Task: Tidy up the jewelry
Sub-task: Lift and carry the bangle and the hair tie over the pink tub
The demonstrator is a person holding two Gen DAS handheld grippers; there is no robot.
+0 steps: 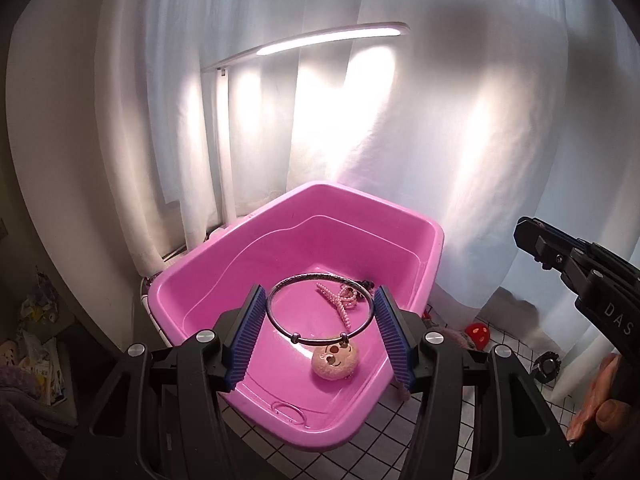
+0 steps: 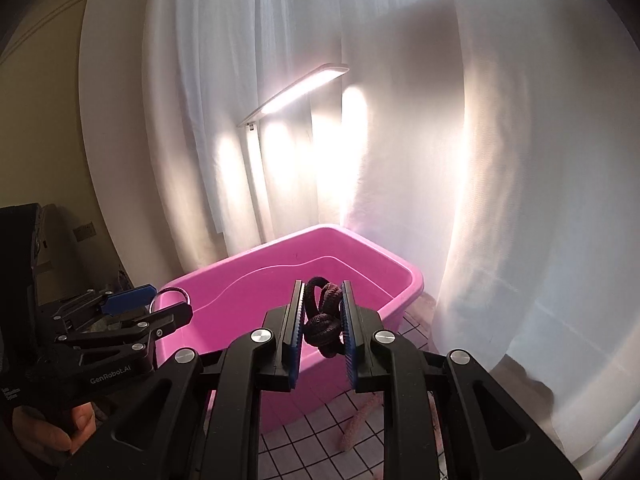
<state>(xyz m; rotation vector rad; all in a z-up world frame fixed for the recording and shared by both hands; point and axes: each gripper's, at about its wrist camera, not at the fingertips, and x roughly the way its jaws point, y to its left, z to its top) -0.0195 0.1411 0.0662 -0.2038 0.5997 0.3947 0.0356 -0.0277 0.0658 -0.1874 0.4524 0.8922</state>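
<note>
In the lower centre of the left wrist view, the left gripper (image 1: pixel 320 289) is clenched across a silver bangle (image 1: pixel 316 339), blue pads pressing on opposite sides of the ring. This looks like a carry grip, with the ring held flat over the pink plastic tub (image 1: pixel 224 280), probably for dropping in. A round tan plush charm (image 1: pixel 334 362) hangs off the bangle's near edge. On the tub floor, seen through the ring, lies a pink pearl bow clip (image 1: pixel 336 304). Something dark sits beside it, too small to tell what.

In the right wrist view, lower centre, the right gripper (image 2: pixel 322 284) is clamped tight on a dark knotted cord (image 2: pixel 322 320), a braided loop that bulges above the pads. It too is held above the tub's near edge. The tub sits on a white gridded surface (image 2: pixel 304 448).
</note>
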